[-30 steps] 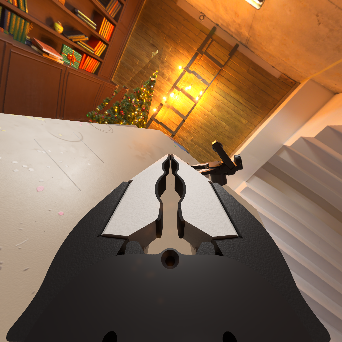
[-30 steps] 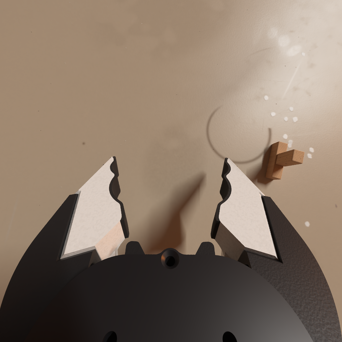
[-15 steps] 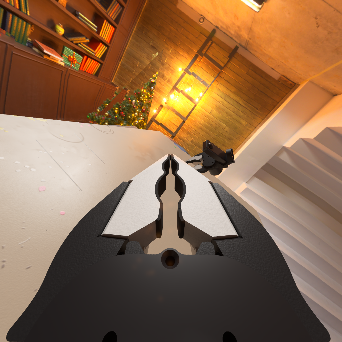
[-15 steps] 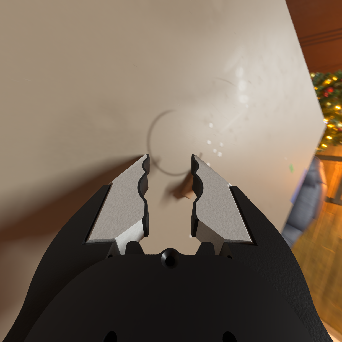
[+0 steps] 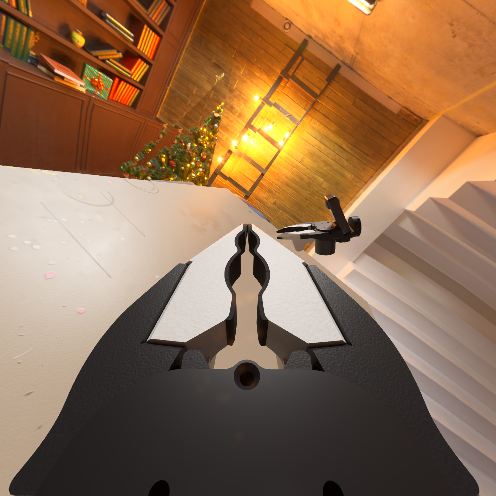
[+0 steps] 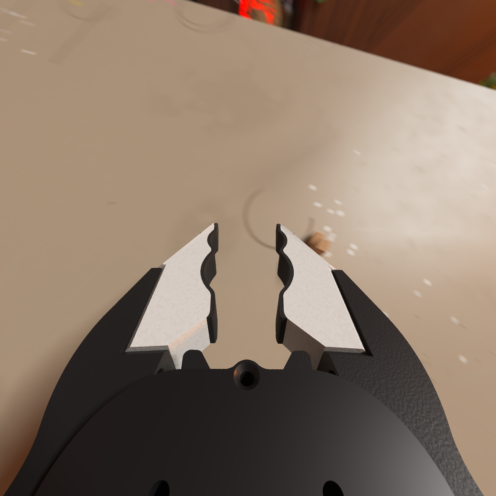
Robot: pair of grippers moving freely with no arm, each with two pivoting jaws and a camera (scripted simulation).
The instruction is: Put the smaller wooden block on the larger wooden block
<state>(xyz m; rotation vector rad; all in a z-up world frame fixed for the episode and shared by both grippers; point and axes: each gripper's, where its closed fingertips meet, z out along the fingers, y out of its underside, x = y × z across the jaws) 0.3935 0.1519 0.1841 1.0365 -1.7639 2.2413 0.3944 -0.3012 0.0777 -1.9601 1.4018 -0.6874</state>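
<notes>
In the right wrist view, the wooden blocks (image 6: 320, 243) show as a small blurred brown shape on the beige table (image 6: 134, 134), partly hidden behind my right finger (image 6: 308, 281). I cannot tell the smaller from the larger one there. My right gripper (image 6: 247, 228) is open and empty, above the table and to the left of the blocks. My left gripper (image 5: 246, 226) is shut and empty, low over the table (image 5: 80, 268). The right gripper also shows in the left wrist view (image 5: 284, 233), hovering far off at the right. No blocks show in that view.
A dark ring mark (image 6: 255, 228) and white paint specks (image 6: 332, 209) lie on the table near the blocks. The table's far edge (image 5: 188, 183) faces a bookshelf (image 5: 80, 53), a lit tree (image 5: 182, 153) and a ladder (image 5: 268, 120). White stairs (image 5: 429, 268) are at the right.
My right gripper has swung round fast, tilted toward the table's far side, and its jaws stand narrower than a second ago. The blocks now sit behind its right finger. The left gripper has barely moved.
</notes>
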